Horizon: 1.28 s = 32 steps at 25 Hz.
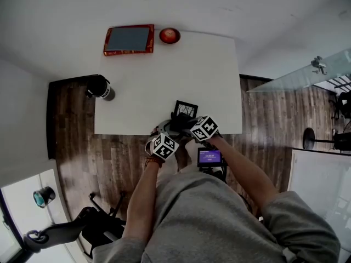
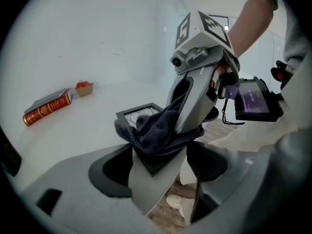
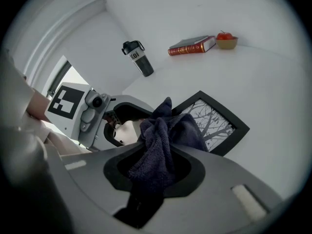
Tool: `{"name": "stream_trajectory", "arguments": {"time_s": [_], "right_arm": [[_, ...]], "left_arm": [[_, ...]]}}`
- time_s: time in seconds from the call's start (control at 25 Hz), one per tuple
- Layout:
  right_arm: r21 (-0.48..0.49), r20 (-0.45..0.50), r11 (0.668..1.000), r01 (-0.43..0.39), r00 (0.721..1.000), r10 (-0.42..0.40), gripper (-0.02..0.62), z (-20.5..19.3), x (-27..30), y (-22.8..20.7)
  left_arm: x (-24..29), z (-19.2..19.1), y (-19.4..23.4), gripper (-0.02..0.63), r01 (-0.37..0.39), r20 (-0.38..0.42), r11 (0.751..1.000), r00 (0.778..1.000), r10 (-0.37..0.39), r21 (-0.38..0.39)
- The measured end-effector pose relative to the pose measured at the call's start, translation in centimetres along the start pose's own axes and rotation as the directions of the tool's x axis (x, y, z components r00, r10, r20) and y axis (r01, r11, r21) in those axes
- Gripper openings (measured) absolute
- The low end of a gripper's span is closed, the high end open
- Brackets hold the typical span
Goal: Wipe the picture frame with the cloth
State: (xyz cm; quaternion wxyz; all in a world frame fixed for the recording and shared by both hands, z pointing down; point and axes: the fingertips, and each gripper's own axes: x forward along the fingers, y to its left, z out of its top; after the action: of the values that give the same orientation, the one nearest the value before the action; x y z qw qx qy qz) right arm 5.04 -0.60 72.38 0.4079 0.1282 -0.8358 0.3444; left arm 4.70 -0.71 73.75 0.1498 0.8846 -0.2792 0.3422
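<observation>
A black picture frame (image 1: pixel 185 109) with a tree print (image 3: pixel 212 120) sits at the table's near edge. A dark blue cloth (image 3: pixel 163 140) is bunched in my right gripper (image 3: pixel 163 147), which is shut on it and presses it onto the frame's near part. In the left gripper view the cloth (image 2: pixel 156 130) covers much of the frame (image 2: pixel 141 112). My left gripper (image 2: pixel 163 162) is shut on the frame's near corner. In the head view both grippers meet at the frame, the left gripper (image 1: pixel 169 130) beside the right gripper (image 1: pixel 186 124).
On the white table (image 1: pixel 164 75), a red book (image 1: pixel 129 39) and a bowl holding a red fruit (image 1: pixel 169 35) stand at the far edge. A black bottle (image 1: pixel 100 87) is at the left edge. A small screen (image 1: pixel 209 158) hangs at the person's chest. Wooden floor surrounds the table.
</observation>
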Motion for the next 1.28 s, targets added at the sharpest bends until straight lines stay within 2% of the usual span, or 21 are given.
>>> {"name": "stream_trajectory", "arguments": {"time_s": [0.32,0.4,0.52,0.6,0.68,0.76,0.84,0.92,0.96,1.0,1.08,1.12,1.16,1.2,1.28], "right_arm": [[0.068,0.005,0.996,-0.064,0.998,0.064,0.089,-0.3,-0.1,1.0],[0.063,-0.004,0.993,-0.103,0.995,0.103,0.089,-0.2,-0.3,1.6],[-0.009,-0.014,0.980,-0.200,0.980,0.200,0.091,0.2,-0.8,3.2],[-0.074,-0.008,0.957,-0.282,0.959,0.282,0.092,0.9,-1.7,4.6],[-0.126,0.022,0.923,-0.364,0.929,0.369,0.095,2.1,-3.1,5.9],[-0.181,0.079,0.904,-0.387,0.911,0.406,0.097,3.9,-4.6,6.2],[-0.245,0.152,0.919,-0.308,0.924,0.350,0.098,5.9,-5.8,4.7],[-0.324,0.224,0.939,-0.118,0.954,0.198,0.098,7.8,-6.8,1.7],[-0.372,0.256,0.928,0.012,0.962,0.091,0.099,8.6,-7.3,-0.1],[-0.418,0.287,0.896,0.147,0.958,-0.024,0.100,9.3,-7.8,-2.1],[-0.475,0.327,0.804,0.357,0.920,-0.215,0.099,10.0,-8.9,-5.5],[-0.479,0.335,0.773,0.416,0.901,-0.277,0.099,10.0,-9.2,-6.9],[-0.466,0.335,0.763,0.447,0.888,-0.316,0.098,9.8,-9.4,-8.0],[-0.437,0.330,0.774,0.457,0.883,-0.335,0.098,9.5,-9.3,-8.9],[-0.347,0.302,0.830,0.436,0.890,-0.341,0.099,8.2,-8.5,-9.9]], "left_arm": [[0.1,-0.2,-0.1,0.351,-0.007,-0.014,1.000,1.000,0.007,0.014],[0.1,-0.2,-0.1,0.351,-0.012,-0.015,1.000,1.000,0.013,0.021],[0.2,-0.3,-0.1,0.348,-0.017,-0.021,0.999,1.000,0.018,0.029],[0.2,-0.3,-0.1,0.345,-0.014,-0.023,0.999,1.000,0.015,0.030],[0.2,-0.2,-0.1,0.342,-0.009,-0.023,1.000,1.000,0.010,0.029],[0.1,-0.2,-0.2,0.341,-0.006,-0.023,1.000,1.000,0.006,0.029],[0.1,-0.2,-0.1,0.336,-0.003,-0.023,1.000,1.000,0.003,0.029],[0.2,-0.2,-0.1,0.333,0.000,-0.024,1.000,1.000,0.001,0.028],[0.2,-0.2,-0.1,0.333,0.001,-0.025,1.000,1.000,0.000,0.026],[0.2,-0.2,-0.1,0.333,0.003,-0.028,1.000,1.000,-0.002,0.024],[0.2,-0.3,-0.1,0.331,0.006,-0.033,1.000,0.999,-0.005,0.022],[0.2,-0.3,-0.1,0.330,0.006,-0.033,1.000,0.999,-0.006,0.023],[0.2,-0.3,-0.1,0.328,0.006,-0.034,1.000,0.999,-0.006,0.023],[0.2,-0.3,-0.1,0.328,0.006,-0.035,1.000,0.999,-0.005,0.022],[0.2,-0.4,-0.1,0.328,0.004,-0.037,1.000,0.999,-0.003,0.021]]}}
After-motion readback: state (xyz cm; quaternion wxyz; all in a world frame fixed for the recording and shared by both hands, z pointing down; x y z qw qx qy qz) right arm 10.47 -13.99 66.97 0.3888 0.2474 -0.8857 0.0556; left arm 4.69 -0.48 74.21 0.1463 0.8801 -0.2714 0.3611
